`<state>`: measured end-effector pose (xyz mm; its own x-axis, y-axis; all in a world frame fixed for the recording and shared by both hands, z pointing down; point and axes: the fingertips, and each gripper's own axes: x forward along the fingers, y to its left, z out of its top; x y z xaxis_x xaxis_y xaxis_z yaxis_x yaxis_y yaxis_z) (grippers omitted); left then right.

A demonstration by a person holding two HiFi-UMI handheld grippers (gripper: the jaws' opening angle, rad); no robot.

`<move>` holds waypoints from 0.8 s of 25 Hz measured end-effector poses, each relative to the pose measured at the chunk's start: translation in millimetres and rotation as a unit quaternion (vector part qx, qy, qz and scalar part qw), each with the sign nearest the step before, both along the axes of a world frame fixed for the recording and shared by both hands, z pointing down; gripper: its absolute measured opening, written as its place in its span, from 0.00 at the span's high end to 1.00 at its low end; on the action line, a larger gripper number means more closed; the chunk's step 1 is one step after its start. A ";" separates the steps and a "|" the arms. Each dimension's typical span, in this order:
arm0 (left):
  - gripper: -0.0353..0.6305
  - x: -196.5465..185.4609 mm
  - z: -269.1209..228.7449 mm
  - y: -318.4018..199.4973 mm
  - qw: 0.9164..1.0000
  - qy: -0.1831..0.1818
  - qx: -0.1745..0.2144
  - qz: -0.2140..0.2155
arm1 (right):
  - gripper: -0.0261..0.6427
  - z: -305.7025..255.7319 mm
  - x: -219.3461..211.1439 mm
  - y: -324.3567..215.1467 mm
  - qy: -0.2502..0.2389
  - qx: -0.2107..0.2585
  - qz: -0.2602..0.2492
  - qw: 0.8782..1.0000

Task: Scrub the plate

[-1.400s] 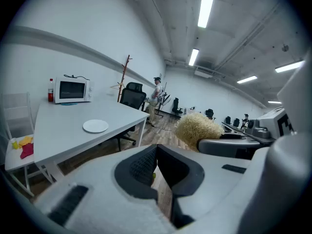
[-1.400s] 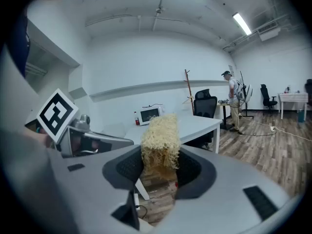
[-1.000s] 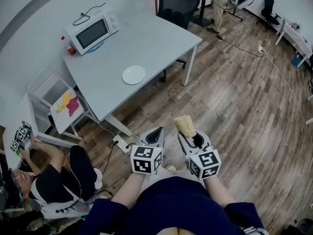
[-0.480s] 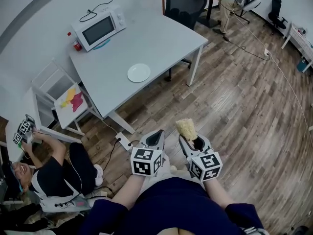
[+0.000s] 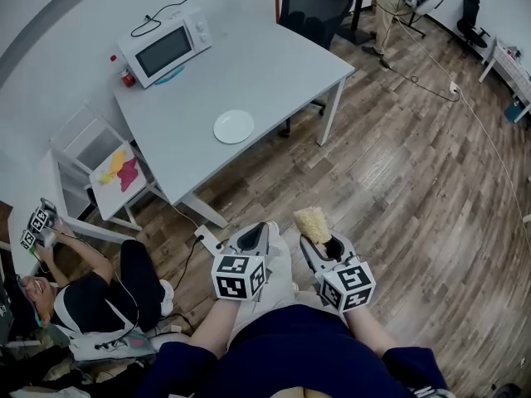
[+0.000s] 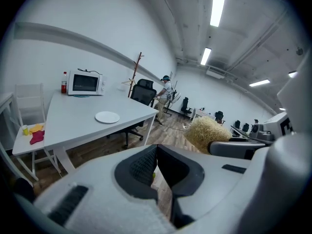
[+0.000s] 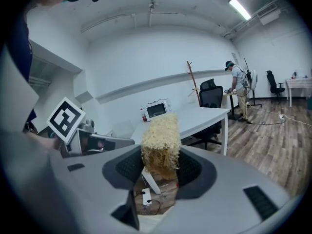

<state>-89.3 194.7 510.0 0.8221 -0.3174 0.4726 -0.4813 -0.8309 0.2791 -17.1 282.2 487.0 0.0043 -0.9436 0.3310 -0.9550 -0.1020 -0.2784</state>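
A white plate (image 5: pixel 234 126) lies on the grey-white table (image 5: pixel 274 65), far ahead of both grippers; the left gripper view shows the plate (image 6: pixel 107 117) too. My right gripper (image 5: pixel 318 237) is shut on a yellow loofah scrubber (image 5: pixel 313 223), which stands up between its jaws (image 7: pixel 160 145). My left gripper (image 5: pixel 250 237) is shut with nothing in it; its pads meet (image 6: pixel 155 164). Both grippers hang close to my body over the wooden floor, short of the table's near corner.
A white microwave (image 5: pixel 164 47) and a red bottle (image 5: pixel 126 75) stand at the table's far left. A black office chair (image 5: pixel 314 5) is behind the table. A white chair (image 5: pixel 108 172) with coloured cloths stands left. A person (image 5: pixel 91 293) sits on the floor at my left. A power strip (image 5: pixel 207 241) lies below.
The view has shifted a little; both grippers sit slightly lower and nearer my body. The scrubber stays in the right gripper. The left gripper stays shut.
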 end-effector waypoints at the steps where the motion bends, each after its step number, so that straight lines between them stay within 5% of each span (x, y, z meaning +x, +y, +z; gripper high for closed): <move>1: 0.92 1.9 1.1 -4.5 1.000 0.001 -0.001 -0.002 | 0.69 0.5 2.2 -2.5 0.001 -0.001 0.000 1.000; 20: 0.92 55.2 5.6 -158.3 0.998 0.016 -0.011 -0.063 | 0.69 -10.7 71.9 -154.2 0.027 -0.001 -0.046 0.999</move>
